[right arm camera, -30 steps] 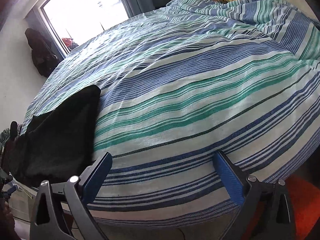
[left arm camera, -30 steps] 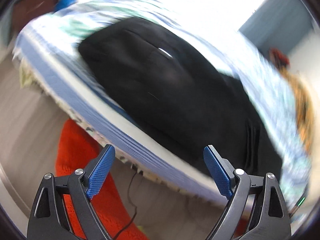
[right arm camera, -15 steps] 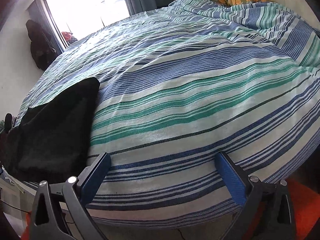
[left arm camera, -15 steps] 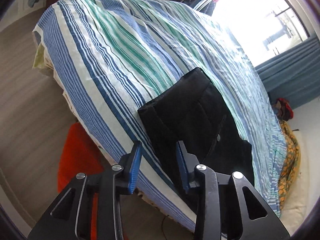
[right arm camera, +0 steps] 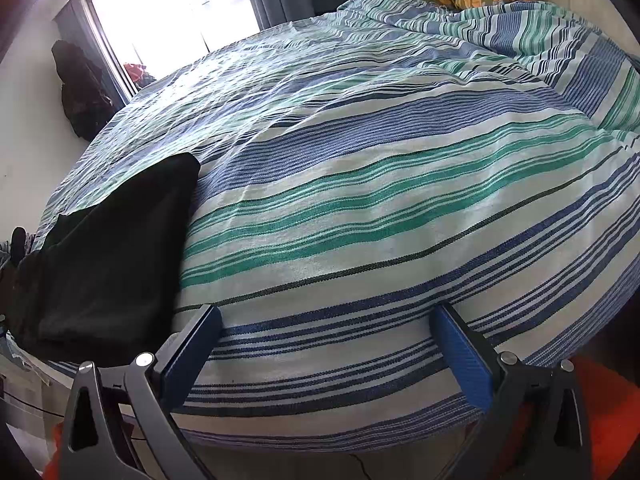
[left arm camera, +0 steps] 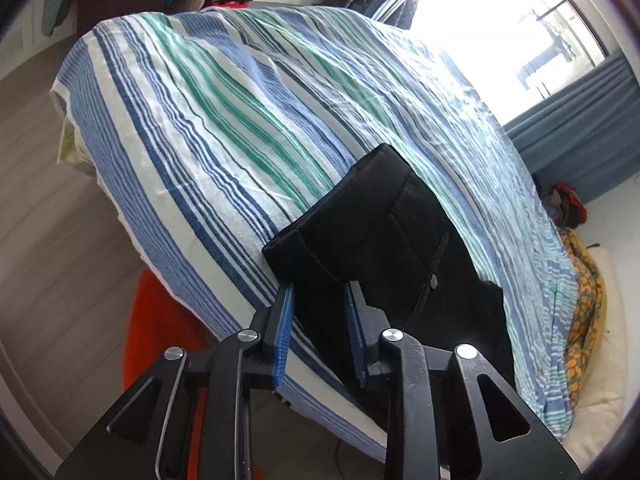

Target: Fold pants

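1. The left gripper (left arm camera: 318,308) hovers at the bed's near edge, jaws narrowed but not pinching cloth, seemingly lined up with the pants' (left arm camera: 384,248) near corner.
2. The right gripper (right arm camera: 328,344) is spread wide, holding nothing, over the striped bedspread (right arm camera: 380,184).
3. The pants lie folded near the bed edge, long axis running along it toward the pillows.

- Left wrist view looks from beyond the bed's (left arm camera: 224,152) edge, close above the black pants (left arm camera: 384,248), toward the window.
- Right wrist view sits low at the bed edge, facing across the striped cover.
- Both share pants (right arm camera: 108,252), bed (right arm camera: 380,208) and window.
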Action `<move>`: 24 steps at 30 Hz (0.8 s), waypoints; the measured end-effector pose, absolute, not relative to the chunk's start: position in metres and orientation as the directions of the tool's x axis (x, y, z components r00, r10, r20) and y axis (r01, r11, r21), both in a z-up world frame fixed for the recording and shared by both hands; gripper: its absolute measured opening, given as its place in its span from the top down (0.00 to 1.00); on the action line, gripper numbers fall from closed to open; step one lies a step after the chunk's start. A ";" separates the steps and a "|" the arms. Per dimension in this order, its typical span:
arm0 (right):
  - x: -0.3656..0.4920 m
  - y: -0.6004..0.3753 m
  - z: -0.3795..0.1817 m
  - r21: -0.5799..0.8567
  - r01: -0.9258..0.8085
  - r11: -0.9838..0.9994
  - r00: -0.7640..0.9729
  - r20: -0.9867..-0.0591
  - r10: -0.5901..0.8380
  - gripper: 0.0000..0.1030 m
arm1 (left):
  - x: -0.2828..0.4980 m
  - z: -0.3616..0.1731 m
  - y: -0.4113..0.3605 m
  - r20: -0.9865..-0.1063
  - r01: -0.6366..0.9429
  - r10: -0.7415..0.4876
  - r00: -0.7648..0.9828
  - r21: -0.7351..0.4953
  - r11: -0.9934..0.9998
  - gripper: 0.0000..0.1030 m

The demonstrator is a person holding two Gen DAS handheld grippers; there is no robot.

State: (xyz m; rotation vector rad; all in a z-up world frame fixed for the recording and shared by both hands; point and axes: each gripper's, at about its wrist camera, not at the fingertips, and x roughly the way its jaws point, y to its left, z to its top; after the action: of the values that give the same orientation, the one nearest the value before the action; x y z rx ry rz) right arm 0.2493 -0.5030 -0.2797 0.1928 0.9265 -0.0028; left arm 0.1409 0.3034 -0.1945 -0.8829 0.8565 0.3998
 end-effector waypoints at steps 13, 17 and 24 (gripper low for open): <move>0.247 -0.502 -0.281 0.149 0.079 0.986 0.599 -0.798 0.072 0.00 | 0.158 -0.234 0.304 -0.717 -0.584 -0.112 0.688 -0.639 0.501 0.49; 0.245 -0.502 -0.283 0.133 0.074 0.988 0.592 -0.803 0.064 0.00 | 0.158 -0.249 0.309 -0.661 -0.553 -0.129 0.739 -0.705 0.444 0.49; 0.246 -0.499 -0.286 0.103 0.085 0.991 0.586 -0.809 0.033 0.00 | 0.149 -0.263 0.320 -0.592 -0.508 -0.160 0.790 -0.778 0.370 0.66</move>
State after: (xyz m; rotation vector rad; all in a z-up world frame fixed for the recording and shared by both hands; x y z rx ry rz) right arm 0.2458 -0.4989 -0.2862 0.1356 0.9445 -0.0303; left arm 0.1488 0.3199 -0.2629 -1.1925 0.6591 0.2451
